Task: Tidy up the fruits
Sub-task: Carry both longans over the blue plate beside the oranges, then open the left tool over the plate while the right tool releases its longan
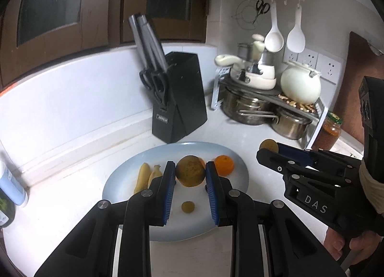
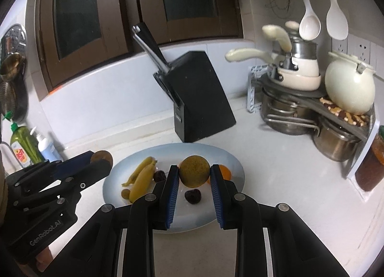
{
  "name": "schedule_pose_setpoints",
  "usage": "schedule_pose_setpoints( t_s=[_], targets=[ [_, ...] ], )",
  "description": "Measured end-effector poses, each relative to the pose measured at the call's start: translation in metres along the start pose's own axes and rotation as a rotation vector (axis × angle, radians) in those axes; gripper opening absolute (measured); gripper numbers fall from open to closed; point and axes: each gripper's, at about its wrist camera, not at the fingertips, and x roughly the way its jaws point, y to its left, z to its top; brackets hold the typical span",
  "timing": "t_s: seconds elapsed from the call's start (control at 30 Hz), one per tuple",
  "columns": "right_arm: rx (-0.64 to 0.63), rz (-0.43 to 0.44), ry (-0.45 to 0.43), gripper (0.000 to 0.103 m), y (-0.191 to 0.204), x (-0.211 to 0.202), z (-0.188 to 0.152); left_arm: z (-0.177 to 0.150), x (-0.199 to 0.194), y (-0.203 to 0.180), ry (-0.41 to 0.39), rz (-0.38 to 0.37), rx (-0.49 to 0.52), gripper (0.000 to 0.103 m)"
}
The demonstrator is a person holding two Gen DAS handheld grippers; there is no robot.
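Observation:
A light blue oval plate [image 1: 124,188] [image 2: 115,181] lies on the white counter. On it are two bananas [image 1: 142,177] [image 2: 142,178], an orange [image 1: 224,165] [image 2: 225,171], a small green fruit [image 1: 187,207] and two dark dried fruits [image 2: 192,196]. My left gripper [image 1: 190,165] [image 2: 100,158] is shut on a round brownish-green fruit [image 1: 190,171] above the plate. My right gripper [image 2: 194,169] [image 1: 271,150] is shut on a similar round fruit [image 2: 195,171], held over the plate's right half.
A black knife block [image 1: 180,99] [image 2: 199,99] stands just behind the plate. Steel pots [image 1: 249,109] under a rack with a white kettle [image 2: 349,90] fill the back right corner. A jar [image 1: 327,130] stands to the right. Soap bottles [image 2: 24,145] stand at the left.

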Motion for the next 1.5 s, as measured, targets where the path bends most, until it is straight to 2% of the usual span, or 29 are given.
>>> schedule_pose_setpoints(
  t_s=[0.87,1.5],
  targets=[
    [0.045,-0.005,0.211,0.028,-0.03,0.092,-0.02,-0.016,0.095,0.008,0.172,-0.025,0.014,0.026],
    [0.068,-0.025,0.306,0.028,-0.044,0.122,-0.034,-0.03,0.144,0.006,0.282,-0.047,0.047,0.026]
  ],
)
